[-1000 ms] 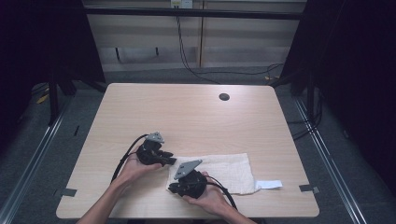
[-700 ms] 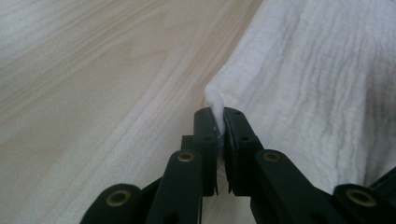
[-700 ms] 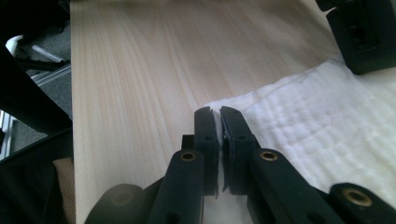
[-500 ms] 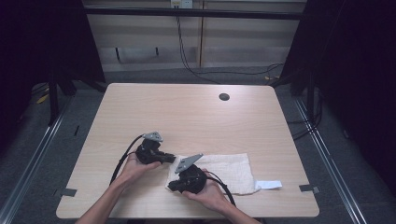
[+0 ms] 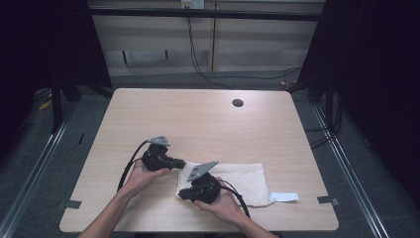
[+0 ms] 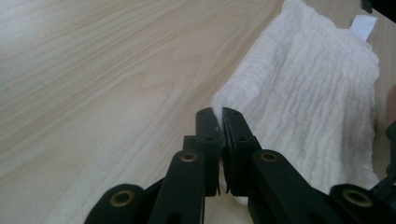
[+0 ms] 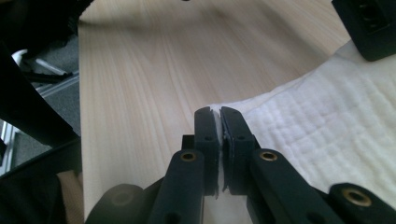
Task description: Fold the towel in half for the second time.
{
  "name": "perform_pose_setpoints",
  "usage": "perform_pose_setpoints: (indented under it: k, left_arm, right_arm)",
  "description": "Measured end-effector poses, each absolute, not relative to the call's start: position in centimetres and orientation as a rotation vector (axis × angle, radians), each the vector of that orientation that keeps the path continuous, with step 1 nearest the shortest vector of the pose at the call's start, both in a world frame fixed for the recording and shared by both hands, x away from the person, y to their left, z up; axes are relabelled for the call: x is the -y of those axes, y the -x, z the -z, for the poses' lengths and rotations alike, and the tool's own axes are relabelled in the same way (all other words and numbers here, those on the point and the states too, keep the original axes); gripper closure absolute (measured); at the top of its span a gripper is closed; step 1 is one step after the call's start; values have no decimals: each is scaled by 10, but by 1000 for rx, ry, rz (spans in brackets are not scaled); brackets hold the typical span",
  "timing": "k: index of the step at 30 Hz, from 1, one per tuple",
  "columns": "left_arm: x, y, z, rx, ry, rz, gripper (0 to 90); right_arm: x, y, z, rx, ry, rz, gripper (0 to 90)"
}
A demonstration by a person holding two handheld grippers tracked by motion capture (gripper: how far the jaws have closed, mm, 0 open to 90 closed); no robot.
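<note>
White cloth point(image 5: 233, 182) lies flat near the worktop's point(image 5: 198, 119) front edge, right of its middle, in the high view; the left hand-held gripper point(image 5: 179, 163) meets the cloth's left end at the far corner, the right hand-held gripper point(image 5: 182, 194) at the near corner. In the left gripper view, the jaws have just closed and pinch a cloth corner point(image 6: 219, 112). In the right gripper view, closed jaws pinch another corner point(image 7: 218, 113).

A white cloth point(image 6: 299, 107) runs off the right edge of the left gripper view, its near corner hidden between the jaws. From above, the right gripper point(image 5: 184, 194) covers the cloth's left edge.
</note>
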State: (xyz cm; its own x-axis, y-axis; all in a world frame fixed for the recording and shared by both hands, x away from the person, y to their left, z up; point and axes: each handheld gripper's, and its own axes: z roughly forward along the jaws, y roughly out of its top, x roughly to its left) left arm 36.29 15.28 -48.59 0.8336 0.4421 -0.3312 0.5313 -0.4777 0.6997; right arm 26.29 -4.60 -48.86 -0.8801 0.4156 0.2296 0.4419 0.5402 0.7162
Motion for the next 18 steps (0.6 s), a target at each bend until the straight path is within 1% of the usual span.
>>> perform_pose_setpoints:
  k: [7,11,18]
  left_arm:
    - [-155,-360,477,-713,-2130,95,863]
    - [-151,-359,474,-720,-2111,94,862]
    - [-158,-360,464,-720,-2079,90,862]
  right_arm:
    - [45,-258,479,2734,757,1351,860]
    - [45,-257,476,2726,745,1383,861]
    - [51,-256,466,2675,756,1457,861]
